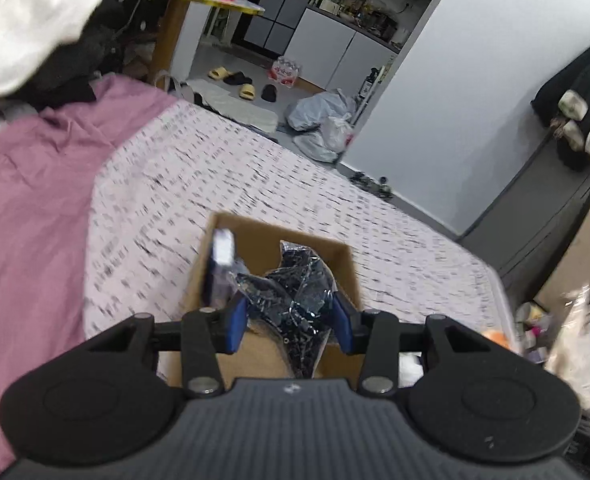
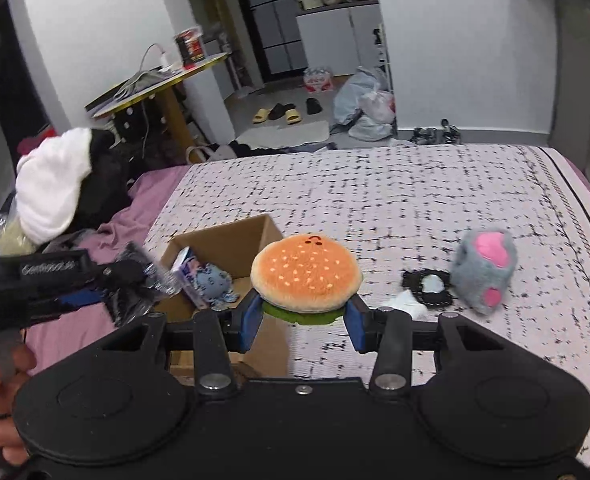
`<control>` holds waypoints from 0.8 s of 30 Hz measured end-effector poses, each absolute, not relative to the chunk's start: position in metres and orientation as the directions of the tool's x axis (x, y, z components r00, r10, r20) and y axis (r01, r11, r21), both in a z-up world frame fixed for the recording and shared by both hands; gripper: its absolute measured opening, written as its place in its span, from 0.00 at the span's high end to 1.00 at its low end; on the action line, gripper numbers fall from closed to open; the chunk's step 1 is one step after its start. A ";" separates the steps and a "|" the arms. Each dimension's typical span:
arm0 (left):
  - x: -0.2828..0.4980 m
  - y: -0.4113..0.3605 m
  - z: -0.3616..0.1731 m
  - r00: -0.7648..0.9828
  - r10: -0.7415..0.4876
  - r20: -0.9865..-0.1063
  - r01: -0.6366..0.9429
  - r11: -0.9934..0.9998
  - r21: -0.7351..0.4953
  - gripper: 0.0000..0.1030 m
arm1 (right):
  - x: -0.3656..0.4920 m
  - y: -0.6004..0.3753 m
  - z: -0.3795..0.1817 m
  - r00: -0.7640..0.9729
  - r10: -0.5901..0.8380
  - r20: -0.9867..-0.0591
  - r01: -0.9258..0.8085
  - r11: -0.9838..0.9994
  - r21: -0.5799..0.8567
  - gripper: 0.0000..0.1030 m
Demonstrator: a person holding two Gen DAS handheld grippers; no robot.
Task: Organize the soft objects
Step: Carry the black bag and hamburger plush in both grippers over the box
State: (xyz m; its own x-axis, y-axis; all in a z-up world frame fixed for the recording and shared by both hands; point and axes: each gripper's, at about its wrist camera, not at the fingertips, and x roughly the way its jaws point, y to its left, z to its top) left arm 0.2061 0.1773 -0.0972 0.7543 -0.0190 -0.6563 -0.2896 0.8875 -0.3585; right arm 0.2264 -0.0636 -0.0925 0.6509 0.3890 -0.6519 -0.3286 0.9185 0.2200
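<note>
Right tongs [image 2: 306,322] clenched on burger plush [image 2: 306,278], held above bed [image 2: 415,192], just right of cardboard box [image 2: 231,240]. Left tongs [image 1: 291,322] grasping dark crinkly bag [image 1: 295,292] over box opening. Box holds blue plush [image 2: 215,280] and small carton [image 2: 187,270]. Grey-pink plush [image 2: 485,270] lies on bed, right.

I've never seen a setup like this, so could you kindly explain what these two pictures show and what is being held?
A person holds two handheld grippers, each with its own camera looking along blue-padded fingers. In the left view, the left gripper grips a dark crinkly plastic bag over a cardboard box on the bed. In the right view, the right gripper holds a plush hamburger. A grey and pink plush lies on the bed; the box contains a blue plush.
</note>
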 end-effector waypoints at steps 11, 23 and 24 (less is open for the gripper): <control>0.236 0.194 -0.145 0.682 -0.053 -0.730 -0.306 0.886 -0.350 0.58 | 0.240 -0.020 -0.102 0.609 0.418 -0.674 -0.386 0.899 0.208 0.58; 0.238 0.204 -0.160 0.654 -0.105 -0.749 -0.342 0.842 -0.416 0.45 | 0.261 0.003 -0.121 0.575 0.425 -0.699 -0.395 0.892 0.218 0.58; 0.237 0.205 -0.157 0.659 -0.097 -0.746 -0.344 0.843 -0.414 0.43 | 0.262 0.004 -0.122 0.572 0.426 -0.701 -0.398 0.891 0.216 0.58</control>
